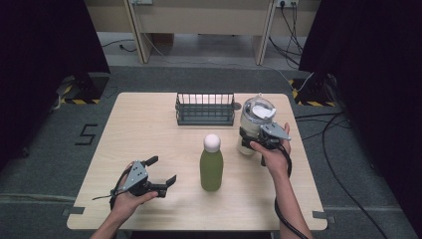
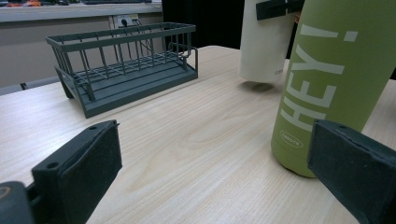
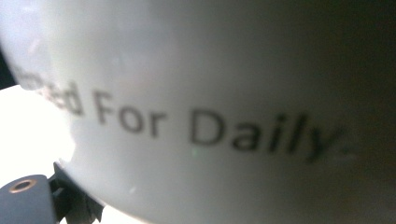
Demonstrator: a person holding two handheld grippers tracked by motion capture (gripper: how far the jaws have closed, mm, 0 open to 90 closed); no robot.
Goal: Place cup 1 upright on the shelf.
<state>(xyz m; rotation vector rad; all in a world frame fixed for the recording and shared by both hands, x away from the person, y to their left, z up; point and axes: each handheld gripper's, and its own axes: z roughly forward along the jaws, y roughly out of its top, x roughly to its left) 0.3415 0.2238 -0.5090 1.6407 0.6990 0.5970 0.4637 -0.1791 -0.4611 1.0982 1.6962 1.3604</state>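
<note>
Pale wood-grain table (image 1: 149, 129) on grey carpet, with dark curtains at both sides and desk legs far behind. At the table's right, the right gripper (image 1: 255, 138) is clamped round the lower body of a white tumbler (image 1: 253, 124); in the right gripper view the tumbler's white wall (image 3: 233, 93) sits right against the camera with blurred print reading "For Daily". In the left gripper view the tumbler's base appears to hang just above its shadow on the table. Its clear lid covers something white that cannot be made out. Just left of it and nearer stands an upright green bottle (image 1: 211, 168) with a white cap, lettered "HEY!" (image 2: 327, 79). At the near left, the left gripper (image 1: 164, 172) lies released, its jaws spread wide with nothing between them, aimed toward the bottle. At the far middle stands a dark wire rack (image 1: 204, 108), empty.
</note>
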